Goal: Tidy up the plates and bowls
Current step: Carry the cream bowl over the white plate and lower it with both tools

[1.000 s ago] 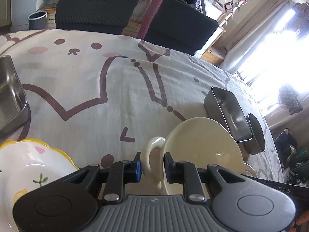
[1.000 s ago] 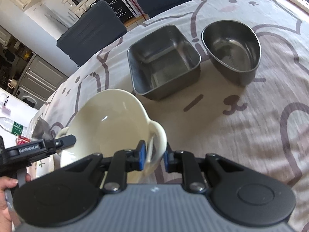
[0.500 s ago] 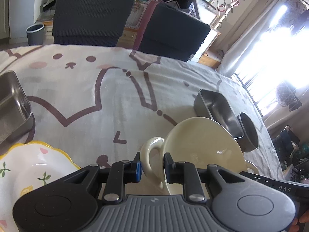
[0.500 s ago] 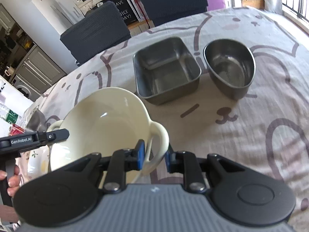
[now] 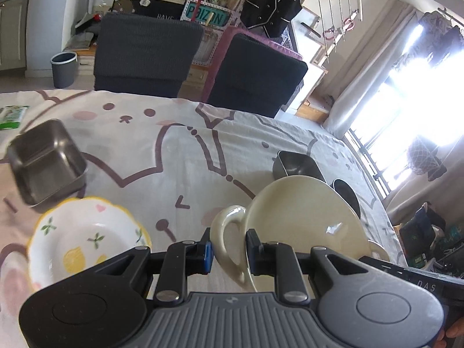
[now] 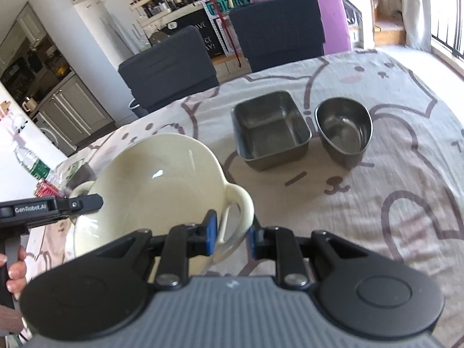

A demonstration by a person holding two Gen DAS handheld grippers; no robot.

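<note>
Cat-print tablecloth [image 6: 377, 217], two dark chairs [image 5: 145, 55]

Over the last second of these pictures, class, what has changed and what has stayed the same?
The cream two-handled ceramic bowl has been lifted clear of the cat-print tablecloth, which now looks farther below in both views. Nothing was let go: the left gripper and right gripper each still clamp one handle. The square steel tray, oval steel bowl and yellow-rimmed flowered bowl stayed put.

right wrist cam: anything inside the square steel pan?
No. The square steel pan shows only its bare metal floor, beside the equally bare oval steel bowl.
</note>
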